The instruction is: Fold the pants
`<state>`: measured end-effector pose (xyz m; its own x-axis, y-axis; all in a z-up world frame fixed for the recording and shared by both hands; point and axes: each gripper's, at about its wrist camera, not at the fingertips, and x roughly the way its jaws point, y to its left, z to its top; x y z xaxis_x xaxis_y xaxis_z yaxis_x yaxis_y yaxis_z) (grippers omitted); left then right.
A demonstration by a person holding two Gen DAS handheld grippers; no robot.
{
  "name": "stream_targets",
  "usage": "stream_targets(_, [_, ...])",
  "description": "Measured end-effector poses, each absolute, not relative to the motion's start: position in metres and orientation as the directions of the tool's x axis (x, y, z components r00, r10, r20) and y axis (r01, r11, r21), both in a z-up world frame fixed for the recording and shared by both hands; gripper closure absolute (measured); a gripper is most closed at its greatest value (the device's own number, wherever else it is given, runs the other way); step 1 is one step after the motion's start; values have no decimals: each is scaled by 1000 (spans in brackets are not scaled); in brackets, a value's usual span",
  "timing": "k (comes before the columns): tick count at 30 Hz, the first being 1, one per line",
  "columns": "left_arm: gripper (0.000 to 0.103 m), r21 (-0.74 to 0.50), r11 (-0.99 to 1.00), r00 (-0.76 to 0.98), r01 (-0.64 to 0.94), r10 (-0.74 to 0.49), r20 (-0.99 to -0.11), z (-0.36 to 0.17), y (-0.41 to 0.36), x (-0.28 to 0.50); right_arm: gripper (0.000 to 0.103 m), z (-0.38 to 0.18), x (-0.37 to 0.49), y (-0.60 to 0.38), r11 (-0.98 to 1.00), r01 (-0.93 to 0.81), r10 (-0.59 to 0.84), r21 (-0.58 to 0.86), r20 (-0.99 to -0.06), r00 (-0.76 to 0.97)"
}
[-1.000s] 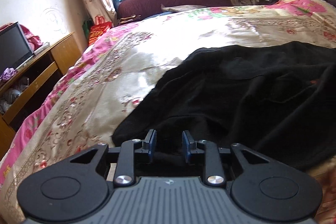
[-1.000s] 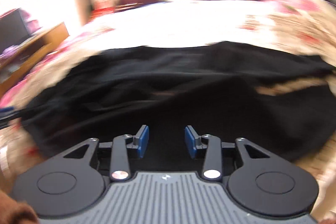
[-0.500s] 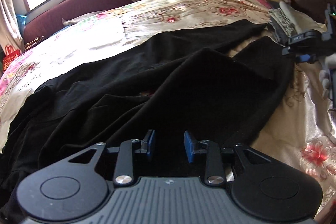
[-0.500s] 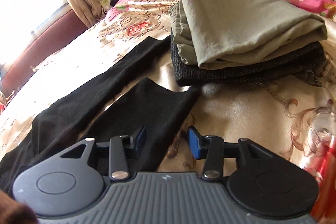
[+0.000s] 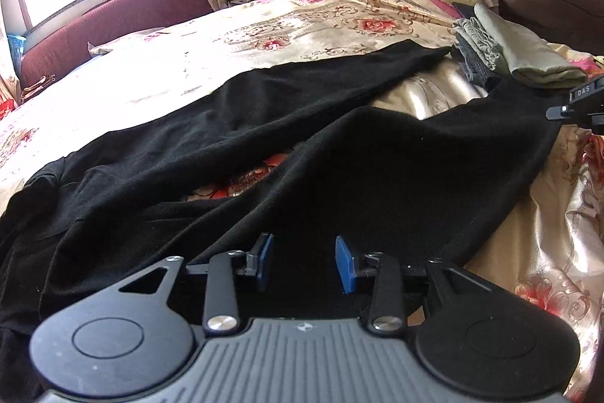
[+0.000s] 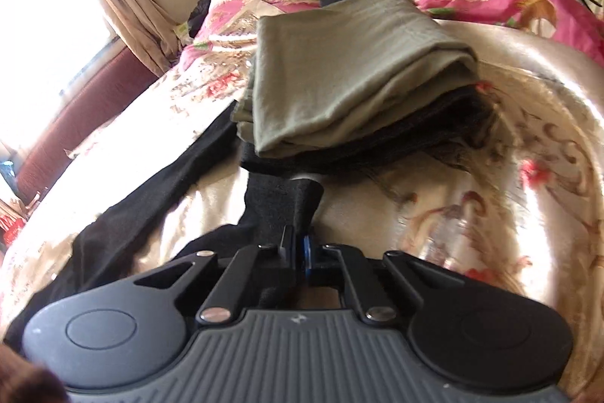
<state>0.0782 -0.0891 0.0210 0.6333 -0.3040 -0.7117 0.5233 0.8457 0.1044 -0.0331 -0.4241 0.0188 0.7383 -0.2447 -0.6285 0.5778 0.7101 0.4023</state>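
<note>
Black pants (image 5: 339, 153) spread across floral bedspread (image 5: 264, 36), legs splayed toward the headboard. Right gripper (image 6: 298, 248) pinched tight on near leg's cuff (image 6: 283, 203) (fabric bunched between pads). Left gripper (image 5: 302, 261) wide apart, holding nothing, over near leg's mid section. Folded olive garment (image 6: 339, 70) on dark folded garment (image 6: 415, 135) just beyond the cuff.

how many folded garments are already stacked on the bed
2 visible: a folded olive-green garment on top and a dark folded garment beneath it, stacked beside the black pants leg end near the headboard. More could be hidden underneath.
</note>
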Motion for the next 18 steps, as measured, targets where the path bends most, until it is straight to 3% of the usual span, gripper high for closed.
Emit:
stream_targets(5, [52, 110, 844, 612, 525, -285, -738, 13, -76, 75, 91, 9, -33, -419, 720, 620, -259, 312, -708, 657])
stream_targets(12, [49, 220, 869, 709, 444, -191, -679, 33, -14, 85, 86, 58, -44, -369, 831, 554, -420, 43, -606, 676])
stream_targets(15, [49, 260, 889, 741, 378, -122, -660, 38, 17, 109, 83, 73, -24, -341, 907, 420, -331, 13, -594, 733])
stream_targets(18, [48, 272, 913, 764, 305, -64, -642, 42, 46, 140, 77, 76, 26, -307, 974, 221, -140, 56, -618, 774])
